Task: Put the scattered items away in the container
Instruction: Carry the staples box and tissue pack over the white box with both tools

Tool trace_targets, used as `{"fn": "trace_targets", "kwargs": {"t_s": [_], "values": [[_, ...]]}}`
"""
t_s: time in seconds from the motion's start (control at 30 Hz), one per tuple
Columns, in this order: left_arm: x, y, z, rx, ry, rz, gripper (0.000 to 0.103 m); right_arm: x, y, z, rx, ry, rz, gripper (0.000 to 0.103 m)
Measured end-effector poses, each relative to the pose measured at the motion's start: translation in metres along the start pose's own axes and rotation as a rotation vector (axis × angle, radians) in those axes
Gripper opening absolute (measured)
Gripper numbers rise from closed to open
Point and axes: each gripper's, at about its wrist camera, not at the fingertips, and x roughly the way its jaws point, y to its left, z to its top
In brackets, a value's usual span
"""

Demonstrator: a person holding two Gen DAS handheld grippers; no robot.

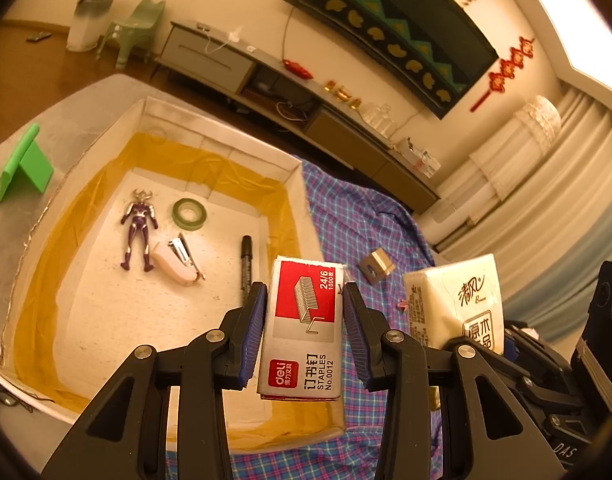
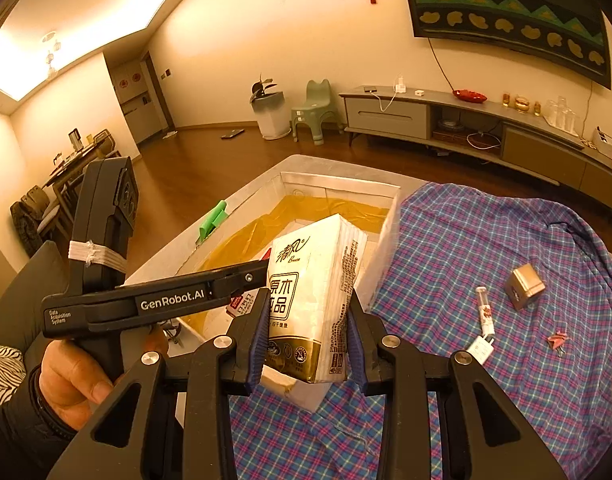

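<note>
**Red-and-grey staples in my left tongs, white tissues in my right**

Red and grey card fills my left view: the staple box sits between the blue pads of my left gripper, clamped on both long sides and held above the near right corner of the container. That white box, lined with yellow film, already holds a purple figure, a green tape roll, a pink stapler and a black marker.

My right gripper is closed on the tissue pack, its pads pressing the pack's two sides; the pack tilts a little and hangs over the container's near edge, just beside the left tool held in my hand.

On the checked cloth to the right lie a small metal cube, a white tube and a pink binder clip, well apart from the container. A green stand rests on the table on the container's far side.
</note>
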Motion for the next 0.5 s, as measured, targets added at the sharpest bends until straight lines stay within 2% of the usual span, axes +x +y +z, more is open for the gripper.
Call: {"fn": "trace_targets", "kwargs": {"t_s": [0.3,0.5], "values": [[0.010,0.027,0.005,-0.085,0.027,-0.002,0.040,0.032,0.001,0.024,-0.020,0.043,0.003,0.036],[0.020,0.037,0.004,-0.095,0.041,0.019,0.040,0.055,-0.001,0.033,-0.021,0.080,0.000,0.036]]}}
